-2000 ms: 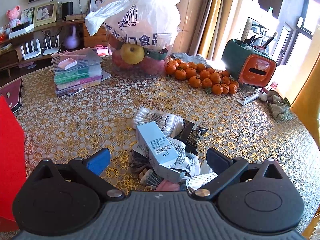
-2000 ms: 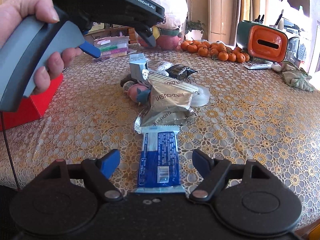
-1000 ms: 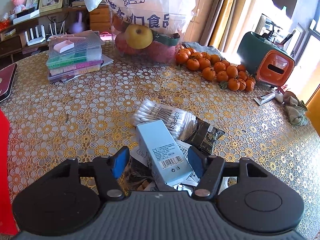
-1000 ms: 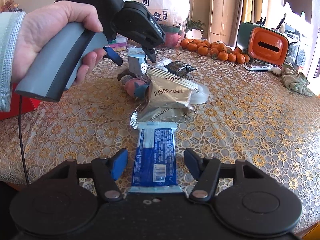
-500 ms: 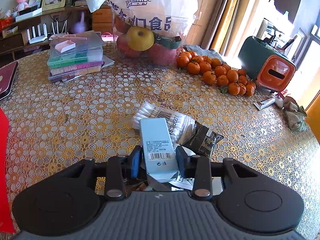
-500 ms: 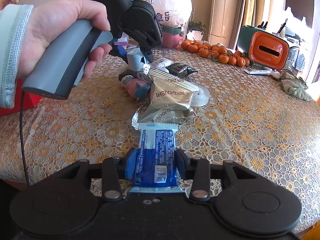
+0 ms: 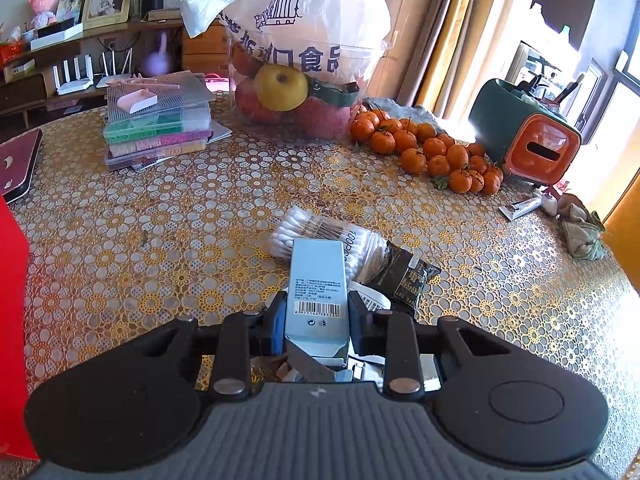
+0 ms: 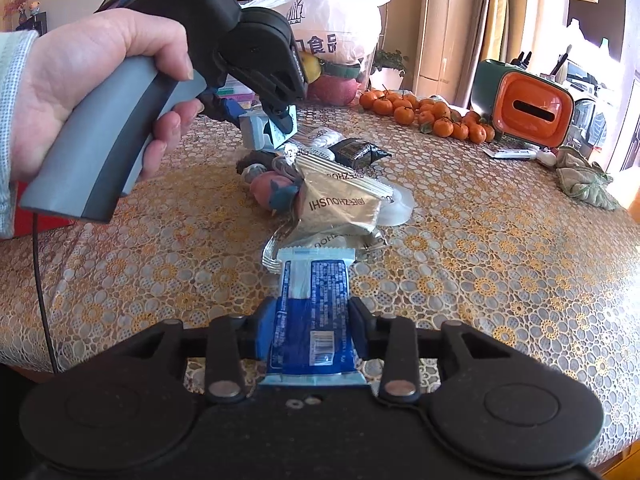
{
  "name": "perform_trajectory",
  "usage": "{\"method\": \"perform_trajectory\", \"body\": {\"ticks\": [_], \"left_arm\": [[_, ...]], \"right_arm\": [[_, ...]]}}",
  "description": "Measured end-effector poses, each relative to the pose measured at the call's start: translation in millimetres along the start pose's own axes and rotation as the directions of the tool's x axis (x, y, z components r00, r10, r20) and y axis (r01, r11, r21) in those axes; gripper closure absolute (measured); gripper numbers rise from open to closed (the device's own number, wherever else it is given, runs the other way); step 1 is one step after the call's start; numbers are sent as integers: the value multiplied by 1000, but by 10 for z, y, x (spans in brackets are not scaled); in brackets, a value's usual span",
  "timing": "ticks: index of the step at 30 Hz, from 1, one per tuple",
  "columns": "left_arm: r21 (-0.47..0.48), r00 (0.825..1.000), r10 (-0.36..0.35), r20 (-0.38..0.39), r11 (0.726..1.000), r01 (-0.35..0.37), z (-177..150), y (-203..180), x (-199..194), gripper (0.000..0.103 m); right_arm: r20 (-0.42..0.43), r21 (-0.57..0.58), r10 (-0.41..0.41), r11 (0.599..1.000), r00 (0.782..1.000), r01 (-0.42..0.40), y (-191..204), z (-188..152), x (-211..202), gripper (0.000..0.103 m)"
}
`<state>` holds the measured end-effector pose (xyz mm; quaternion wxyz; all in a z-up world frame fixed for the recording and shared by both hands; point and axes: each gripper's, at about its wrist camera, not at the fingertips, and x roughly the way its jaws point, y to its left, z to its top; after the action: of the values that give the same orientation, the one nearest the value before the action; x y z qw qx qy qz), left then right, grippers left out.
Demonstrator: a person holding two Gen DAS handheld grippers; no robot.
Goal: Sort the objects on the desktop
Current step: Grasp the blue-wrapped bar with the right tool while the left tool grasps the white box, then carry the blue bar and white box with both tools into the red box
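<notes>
Both grippers have closed since the earlier frames. Left gripper (image 7: 316, 322) now clamps the pale blue box (image 7: 318, 288), pads pressed on both its long sides, above the pile of small items on the table (image 7: 160, 216). Right gripper (image 8: 311, 332) pinches the blue wrapper (image 8: 312, 308) at the near table edge. Beyond it lie silver sachets (image 8: 340, 204); farther off, cotton swabs (image 7: 320, 232), a black packet (image 7: 404, 276), then tangerines (image 7: 428, 152).

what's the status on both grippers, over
Left gripper shut on pale blue box. Right gripper shut on blue packet. Nothing blocking either.
</notes>
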<state>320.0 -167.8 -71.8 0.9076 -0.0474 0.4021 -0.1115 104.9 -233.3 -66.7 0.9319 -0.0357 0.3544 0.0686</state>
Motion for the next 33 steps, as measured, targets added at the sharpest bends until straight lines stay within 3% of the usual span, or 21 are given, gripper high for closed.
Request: {"method": "perform_trajectory", "body": {"ticks": [19, 33], "left_arm": [[29, 999, -3, 41, 1000, 2, -266, 319, -1133, 74], [7, 997, 19, 69, 1000, -20, -465, 742, -1908, 74]], "right_arm": [[36, 4, 4, 1000, 999, -4, 34, 269, -315, 66], [104, -48, 69, 997, 992, -64, 504, 562, -583, 66]]}}
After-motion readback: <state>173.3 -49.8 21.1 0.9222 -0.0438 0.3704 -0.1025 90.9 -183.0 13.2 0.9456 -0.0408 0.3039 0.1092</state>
